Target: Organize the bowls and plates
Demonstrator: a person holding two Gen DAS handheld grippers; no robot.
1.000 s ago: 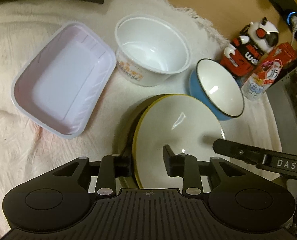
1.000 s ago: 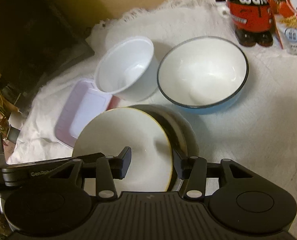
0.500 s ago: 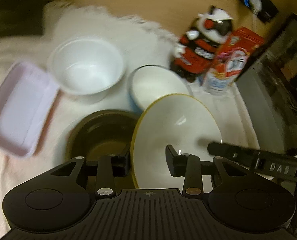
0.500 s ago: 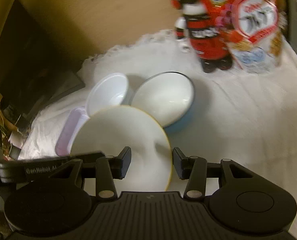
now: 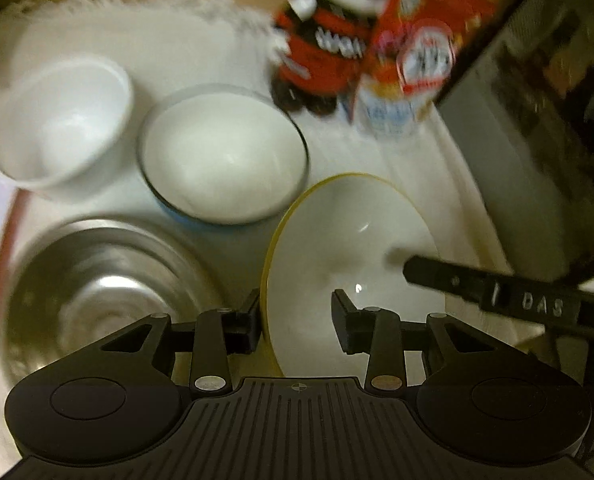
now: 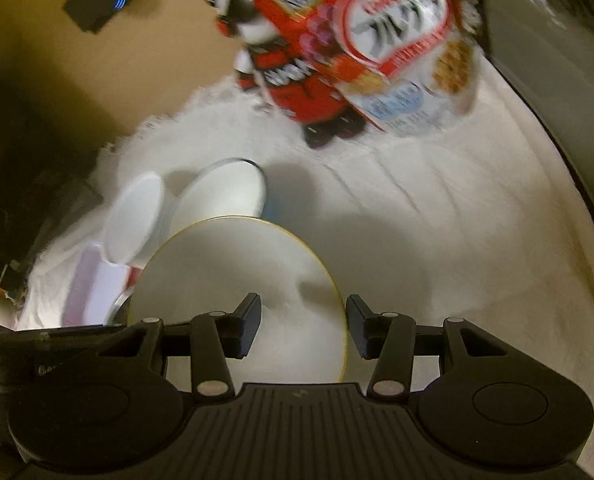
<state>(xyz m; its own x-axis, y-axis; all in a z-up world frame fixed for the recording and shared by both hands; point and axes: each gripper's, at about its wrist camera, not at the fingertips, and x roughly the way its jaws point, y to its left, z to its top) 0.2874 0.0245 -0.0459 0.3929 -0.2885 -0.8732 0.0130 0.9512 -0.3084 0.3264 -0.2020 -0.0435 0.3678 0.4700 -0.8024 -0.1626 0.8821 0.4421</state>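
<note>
Both grippers carry the yellow-rimmed plate (image 5: 349,256) together, one on each edge, so it stays level. The left gripper (image 5: 297,316) and right gripper (image 6: 303,326) are each half-closed astride its rim. The blue bowl (image 5: 223,156) sits at eleven o'clock, the steel bowl (image 5: 97,292) at nine.

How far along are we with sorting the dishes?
Early. Lifted off so far: only the yellow-rimmed plate, clear of the metal bowl. In hand: left tool and right tool carry that plate together. Left: blue bowl, white cup and pink tray sit unstacked.
</note>
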